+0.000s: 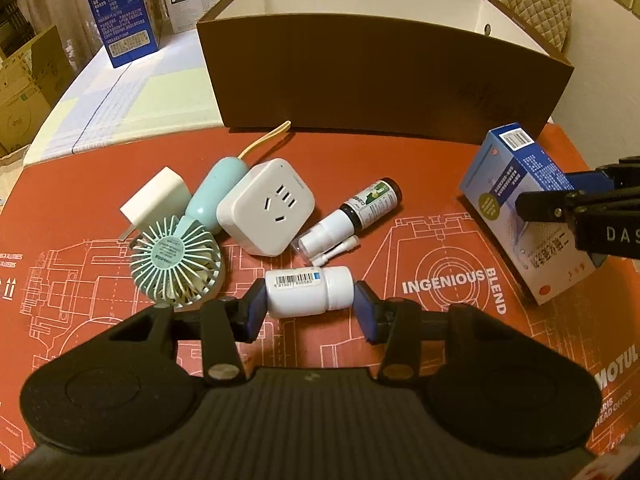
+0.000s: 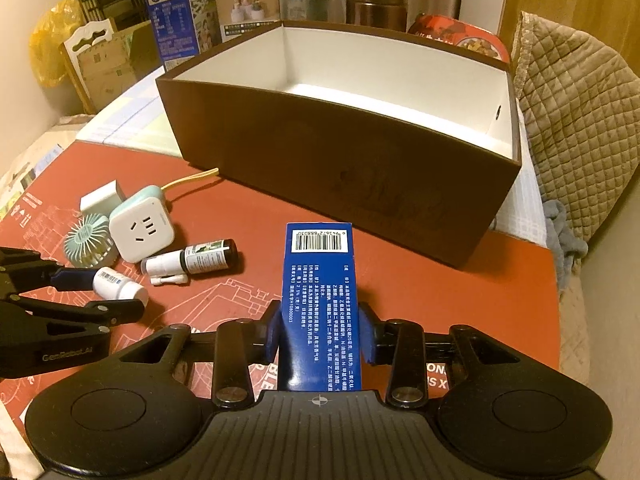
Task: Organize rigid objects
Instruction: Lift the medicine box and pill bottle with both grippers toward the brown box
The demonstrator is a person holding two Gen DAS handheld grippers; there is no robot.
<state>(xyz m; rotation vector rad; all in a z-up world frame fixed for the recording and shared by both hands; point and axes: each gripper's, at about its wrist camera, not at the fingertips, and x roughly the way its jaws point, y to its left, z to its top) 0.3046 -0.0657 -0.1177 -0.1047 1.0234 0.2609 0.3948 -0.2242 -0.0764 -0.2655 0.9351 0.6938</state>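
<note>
A white pill bottle [image 1: 310,292] lies on its side on the red mat, between the pads of my left gripper [image 1: 309,306], which touch both its ends. It also shows in the right wrist view [image 2: 118,283]. My right gripper [image 2: 322,330] is shut on a blue medicine box [image 2: 320,300], held above the mat; the box also shows in the left wrist view [image 1: 520,208]. Behind stands an open brown box [image 1: 380,76] with a white inside [image 2: 360,92]. A white socket cube [image 1: 266,206], a teal hand fan [image 1: 178,264], a white charger [image 1: 156,196] and a dark spray bottle [image 1: 360,210] lie in a cluster.
The red mat [image 1: 440,200] covers the table. A blue milk carton [image 1: 120,12] and cardboard boxes stand at the back left. A quilted cushion [image 2: 580,112] is to the right of the brown box. Jars and tins [image 2: 376,0] stand behind it.
</note>
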